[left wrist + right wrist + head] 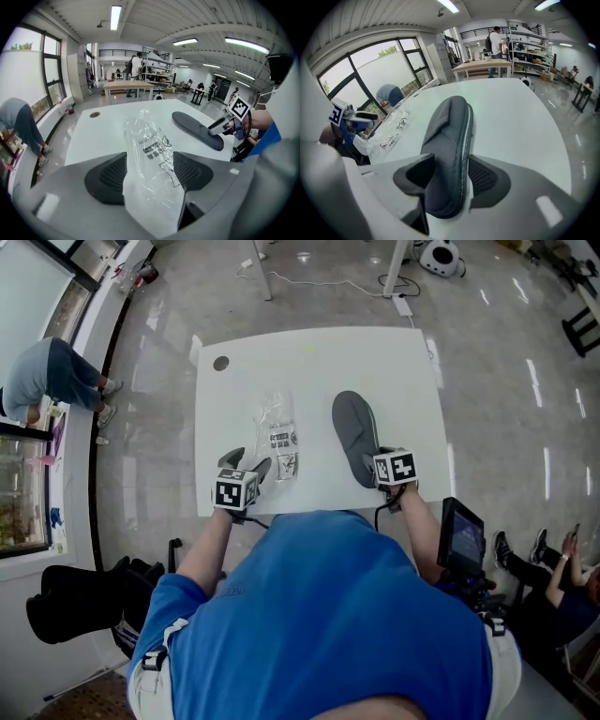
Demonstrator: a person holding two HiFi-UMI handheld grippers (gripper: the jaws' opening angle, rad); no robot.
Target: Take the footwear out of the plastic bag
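The white table fills the middle of the head view. On it, right of centre, the grey slipper lies clear of its wrapping. It looks light and soft, likely to bend if taken by one end, so the firmer rim of the sole near the heel seems the better hold. Left of centre lies the plastic bag, empty and crumpled. It is thin, slippery film that would need a tight pinch at an edge. The right gripper stands with its jaws apart, straddling the slipper's near end without clamping it. The left gripper is likewise spread – the bag sits loosely between its pads.
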